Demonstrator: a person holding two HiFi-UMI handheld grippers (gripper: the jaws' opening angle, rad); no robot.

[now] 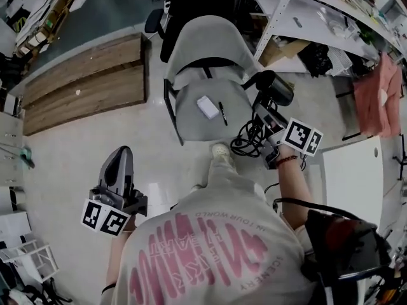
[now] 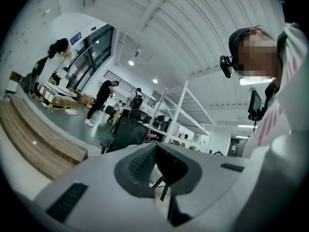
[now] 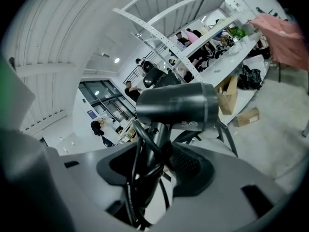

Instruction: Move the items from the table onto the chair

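Observation:
A grey chair [image 1: 213, 49] stands ahead of me; a small white box [image 1: 206, 107] and a black pen [image 1: 222, 113] lie on its seat. My right gripper [image 1: 267, 116] is at the seat's right edge, shut on the handle of a black hair dryer [image 1: 276, 89] whose cord [image 1: 247, 140] hangs in loops beside the chair. In the right gripper view the hair dryer [image 3: 176, 105] stands upright between the jaws of the right gripper [image 3: 154, 161]. My left gripper [image 1: 119, 157] hangs over the floor at the left, well away from the chair, its jaws together with nothing in them. The left gripper [image 2: 155, 153] points level into the room.
A low wooden platform [image 1: 82, 81] lies at the left. White shelving [image 1: 305, 18] with a cardboard box [image 1: 283, 46] under it stands behind the chair at the right. A white table [image 1: 353, 176] and a pink cloth [image 1: 378, 97] are at the right. My shoe [image 1: 222, 154] is near the chair's front.

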